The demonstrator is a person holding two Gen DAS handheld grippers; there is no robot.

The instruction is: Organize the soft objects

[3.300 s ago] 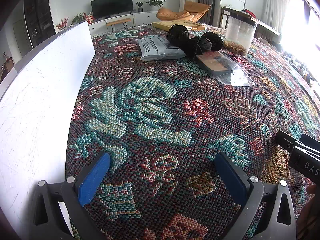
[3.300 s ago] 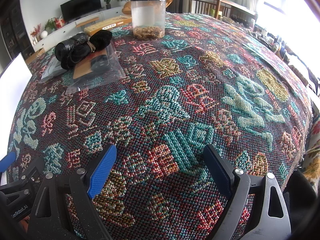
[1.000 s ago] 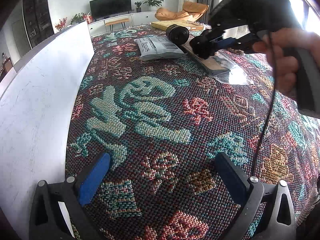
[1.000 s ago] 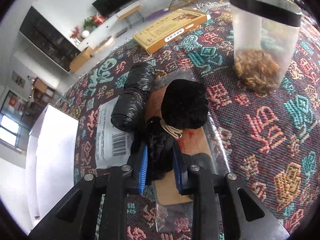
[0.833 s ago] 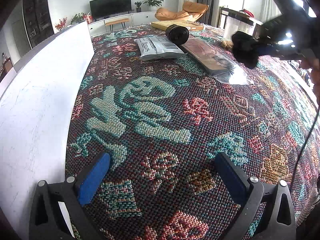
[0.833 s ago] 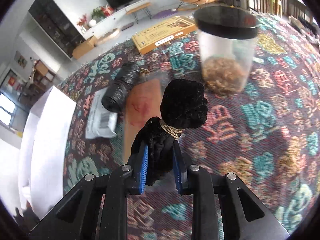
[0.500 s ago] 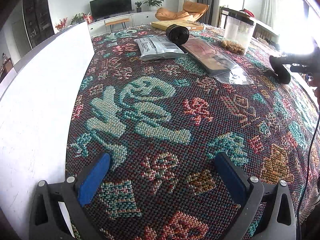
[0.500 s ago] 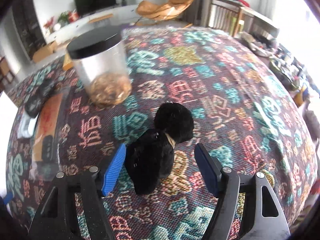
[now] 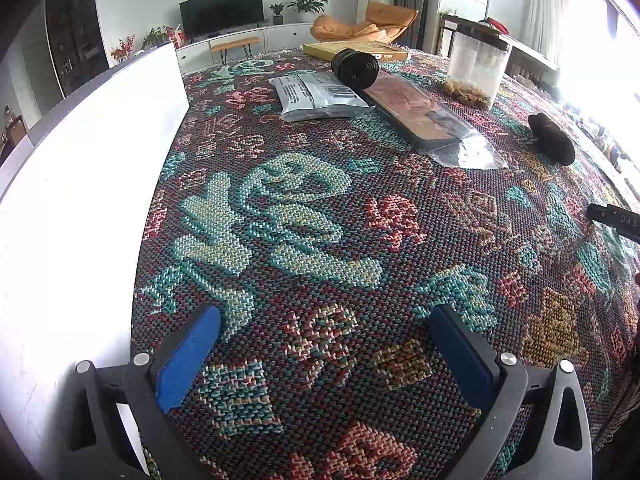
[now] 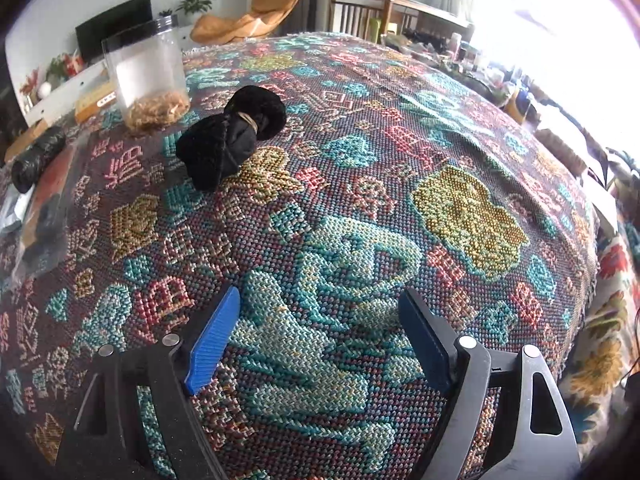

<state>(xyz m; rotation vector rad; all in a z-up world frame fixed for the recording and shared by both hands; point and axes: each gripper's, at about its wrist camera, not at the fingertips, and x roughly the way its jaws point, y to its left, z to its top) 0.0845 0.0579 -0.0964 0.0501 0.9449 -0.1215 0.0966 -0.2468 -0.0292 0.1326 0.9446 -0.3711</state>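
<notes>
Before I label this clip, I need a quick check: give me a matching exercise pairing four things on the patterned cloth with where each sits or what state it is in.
Things:
1. black fabric bundle
2. clear jar
3. grey mailer bag
4. right hand-held gripper

States:
A. holds brown bits at its bottom
B. jaws opening, nothing between them
C. lies flat beside a black roll
D. tied with a band, lying near the jar

Pairs: 1-D, 2-A, 3-C, 4-B

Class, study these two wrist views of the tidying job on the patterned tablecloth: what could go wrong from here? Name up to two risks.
1. The black fabric bundle lies close beside the clear jar; a careless regrasp might tip the jar.
2. The black roll rests partly on the grey mailer bag and against the clear-wrapped board; lifting it may drag those along.
The right hand-held gripper is opening, with nothing between its jaws.
</notes>
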